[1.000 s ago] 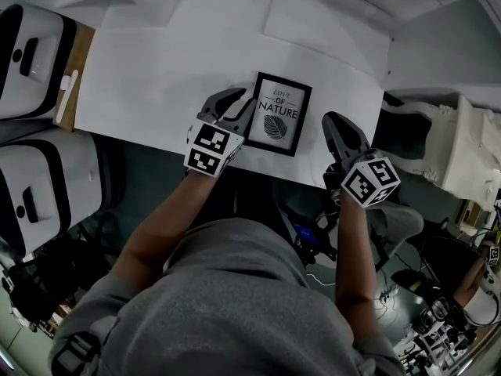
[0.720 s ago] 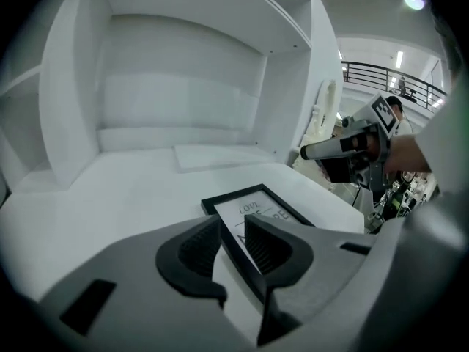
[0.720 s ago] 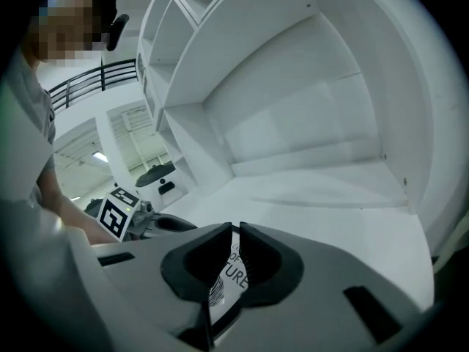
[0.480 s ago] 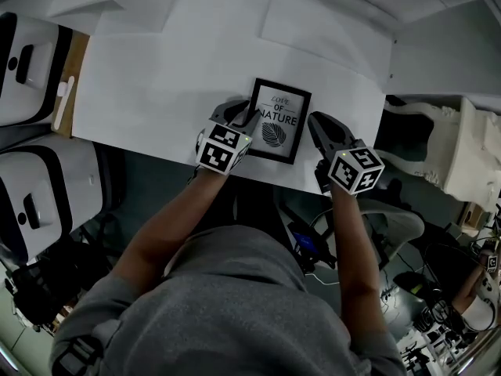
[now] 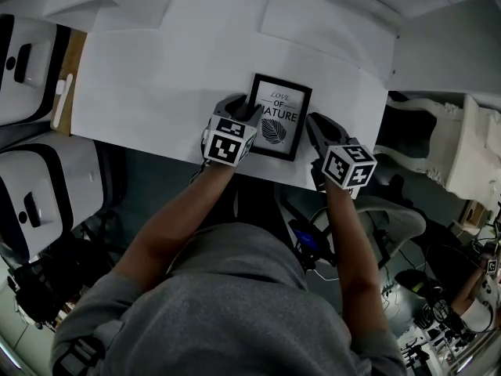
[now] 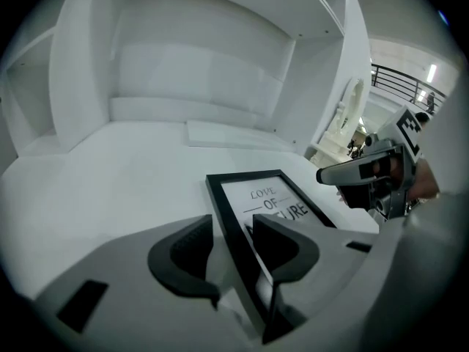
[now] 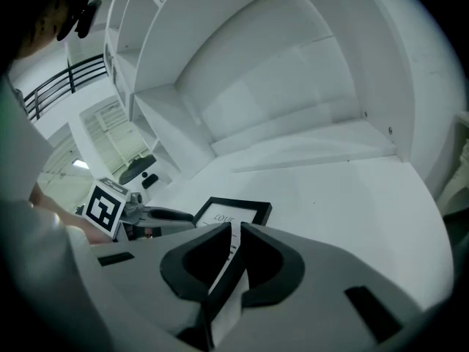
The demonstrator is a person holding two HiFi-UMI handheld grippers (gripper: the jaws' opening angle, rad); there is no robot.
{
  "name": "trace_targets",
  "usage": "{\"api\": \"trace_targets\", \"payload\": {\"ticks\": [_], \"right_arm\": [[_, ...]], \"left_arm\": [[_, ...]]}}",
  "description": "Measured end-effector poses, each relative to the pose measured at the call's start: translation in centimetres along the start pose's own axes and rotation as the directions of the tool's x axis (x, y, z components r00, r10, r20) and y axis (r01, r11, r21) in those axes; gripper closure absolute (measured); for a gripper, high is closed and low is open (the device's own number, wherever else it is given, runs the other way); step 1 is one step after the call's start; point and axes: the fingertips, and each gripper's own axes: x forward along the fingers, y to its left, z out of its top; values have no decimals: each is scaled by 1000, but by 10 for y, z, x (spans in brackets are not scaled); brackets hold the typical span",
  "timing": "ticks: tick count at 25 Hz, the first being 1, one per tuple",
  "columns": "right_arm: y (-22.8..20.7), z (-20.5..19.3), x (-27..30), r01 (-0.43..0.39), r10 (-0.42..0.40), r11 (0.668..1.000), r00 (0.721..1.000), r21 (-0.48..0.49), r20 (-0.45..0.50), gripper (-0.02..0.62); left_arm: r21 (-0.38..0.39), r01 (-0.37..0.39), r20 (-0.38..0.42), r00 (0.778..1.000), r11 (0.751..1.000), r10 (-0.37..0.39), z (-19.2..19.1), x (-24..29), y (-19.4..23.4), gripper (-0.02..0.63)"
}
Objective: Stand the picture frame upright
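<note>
A black picture frame (image 5: 280, 114) with a leaf print lies flat on the white table (image 5: 156, 84), near its front edge. My left gripper (image 5: 244, 112) is at the frame's left side. In the left gripper view its jaws have just been opening, and the gripper (image 6: 233, 229) straddles the frame's (image 6: 271, 196) black left edge without pressing on it. My right gripper (image 5: 311, 124) sits at the frame's right side, shut. In the right gripper view only a slit shows between the jaws of the gripper (image 7: 236, 229), and the frame (image 7: 238, 210) lies just beyond them.
White shelf walls rise behind and beside the table. A flat white board (image 5: 329, 30) lies at the back right. Two white machines (image 5: 31, 53) (image 5: 47, 194) stand to the left. A pale ornate chair (image 5: 446, 147) is off the table's right end.
Both grippers have come down and closed in on the frame. The left jaws opened wider and now straddle its left edge. The right gripper moved left to the frame's right edge.
</note>
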Motion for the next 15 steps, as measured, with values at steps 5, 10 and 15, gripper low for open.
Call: {"api": "trace_targets", "payload": {"ticks": [5, 10, 15], "right_arm": [[-4, -3, 2, 8, -8, 1000, 1000, 24, 4, 565], [-3, -9, 5, 7, -6, 1000, 1000, 28, -19, 565], [-3, -11, 5, 2, -1, 999, 1000, 37, -23, 565]], "left_arm": [[-18, 5, -26, 1000, 1000, -6, 0, 5, -3, 456], [-51, -2, -35, 999, 999, 1, 0, 6, -1, 468], [-97, 17, -43, 999, 995, -21, 0, 6, 4, 497]]}}
